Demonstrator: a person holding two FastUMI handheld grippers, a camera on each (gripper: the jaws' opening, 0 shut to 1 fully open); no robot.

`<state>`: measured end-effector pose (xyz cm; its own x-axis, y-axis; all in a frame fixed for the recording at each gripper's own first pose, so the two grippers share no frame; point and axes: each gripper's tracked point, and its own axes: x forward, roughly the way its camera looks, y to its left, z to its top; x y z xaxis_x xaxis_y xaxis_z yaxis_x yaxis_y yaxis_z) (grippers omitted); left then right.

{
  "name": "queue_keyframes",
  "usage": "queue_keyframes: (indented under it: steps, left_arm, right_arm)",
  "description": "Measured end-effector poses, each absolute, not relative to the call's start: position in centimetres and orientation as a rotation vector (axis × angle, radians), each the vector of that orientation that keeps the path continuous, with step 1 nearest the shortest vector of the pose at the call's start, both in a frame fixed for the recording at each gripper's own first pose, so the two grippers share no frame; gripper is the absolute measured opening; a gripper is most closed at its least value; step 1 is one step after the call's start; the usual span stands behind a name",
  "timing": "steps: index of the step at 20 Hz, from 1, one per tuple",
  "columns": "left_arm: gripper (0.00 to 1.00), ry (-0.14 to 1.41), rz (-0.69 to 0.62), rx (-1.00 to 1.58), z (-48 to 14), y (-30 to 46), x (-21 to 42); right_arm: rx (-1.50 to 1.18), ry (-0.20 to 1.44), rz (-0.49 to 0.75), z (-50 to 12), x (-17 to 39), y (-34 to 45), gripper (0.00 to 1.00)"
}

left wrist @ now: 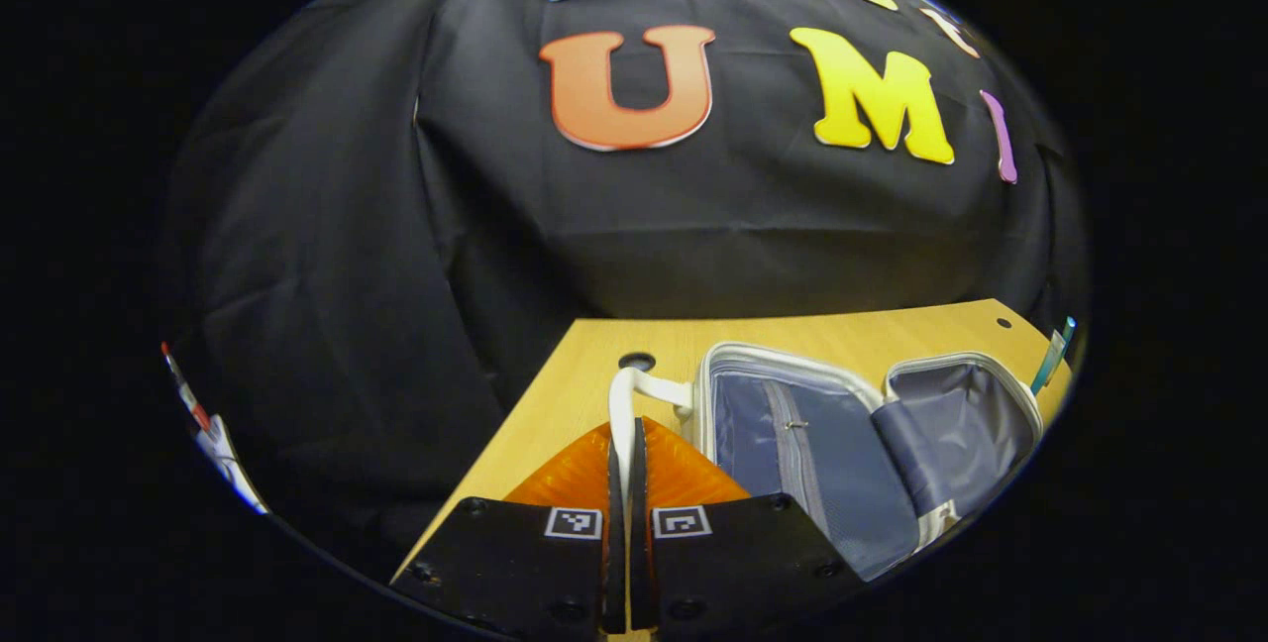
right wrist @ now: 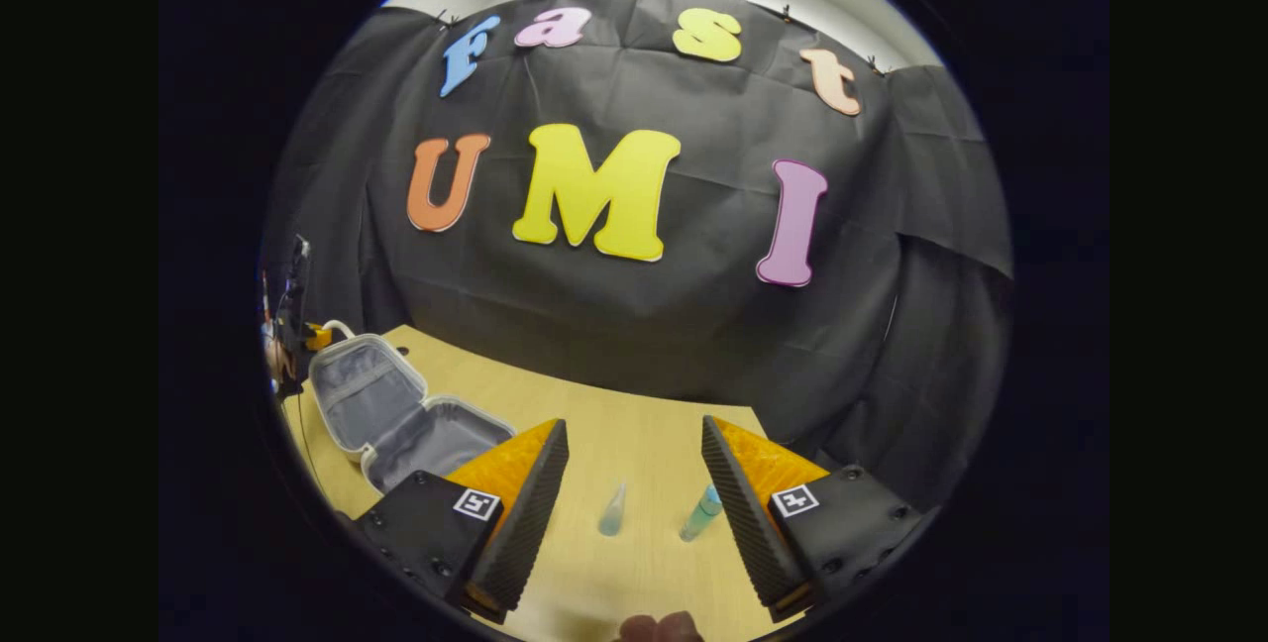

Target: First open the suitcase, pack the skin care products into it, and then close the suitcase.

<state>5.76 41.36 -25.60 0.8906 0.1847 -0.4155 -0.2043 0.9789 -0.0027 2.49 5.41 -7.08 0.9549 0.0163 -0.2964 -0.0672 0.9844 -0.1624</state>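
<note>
A small white suitcase (left wrist: 792,444) lies open on the wooden table (left wrist: 584,365), its grey lining showing in both halves. My left gripper (left wrist: 626,424) is shut on its white handle (left wrist: 622,399) at the near side. In the right gripper view the open suitcase (right wrist: 396,414) sits far left, with the handle (right wrist: 337,327) on its raised half. My right gripper (right wrist: 634,424) is open above the table. Between its fingers, lower down, a pale tube (right wrist: 613,510) and a teal bottle (right wrist: 700,513) rest on the tabletop.
A teal item (left wrist: 1052,357) stands beyond the suitcase at the table's far corner. A round cable hole (left wrist: 636,362) sits near the handle. The table (right wrist: 634,394) meets the black cloth wall behind. A person's fingertips (right wrist: 659,628) show at the bottom edge.
</note>
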Motion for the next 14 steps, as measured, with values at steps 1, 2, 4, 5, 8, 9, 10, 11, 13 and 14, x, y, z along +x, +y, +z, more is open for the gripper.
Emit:
queue_keyframes:
  steps: [1,2,4,5,8,9,10,11,13,14]
  left_arm:
    - [0.05,0.455,0.201,-0.073,-27.4,41.6,5.6]
    - [0.05,0.48,0.195,-0.108,-29.0,41.7,5.5]
    - [0.06,0.513,0.185,-0.176,-31.0,41.9,5.4]
    - [0.08,0.516,0.183,-0.197,-31.3,42.0,5.5]
    - [0.18,0.531,0.19,-0.248,-32.0,42.4,5.3]
    - [0.27,0.543,0.2,-0.25,-32.0,42.6,5.2]
    - [0.34,0.546,0.22,-0.237,-31.4,42.8,4.5]
    - [0.41,0.532,0.219,-0.233,-30.5,42.5,4.3]
    - [0.8,0.483,0.22,-0.205,-27.1,41.7,3.7]
    - [1.0,0.451,0.233,-0.179,-25.8,41.2,3.5]
  right_arm:
    - [-0.182,0.314,0.036,-7.5,2.5,5.5,0.81]
    - [-0.191,0.328,0.035,-7.8,2.7,5.8,0.81]
    - [-0.194,0.342,0.033,-7.9,3.0,6.4,0.81]
    - [-0.193,0.339,0.035,-7.7,3.2,6.8,0.81]
    - [-0.194,0.327,0.049,-7.2,3.8,8.0,0.8]
    - [-0.19,0.329,0.053,-7.4,4.0,8.1,0.8]
    - [-0.186,0.331,0.056,-7.5,4.1,8.3,0.81]
    - [-0.187,0.337,0.063,-7.7,4.1,8.4,0.81]
    - [-0.176,0.329,0.071,-7.6,4.1,8.4,0.81]
    - [-0.172,0.317,0.074,-7.2,4.2,8.3,0.81]
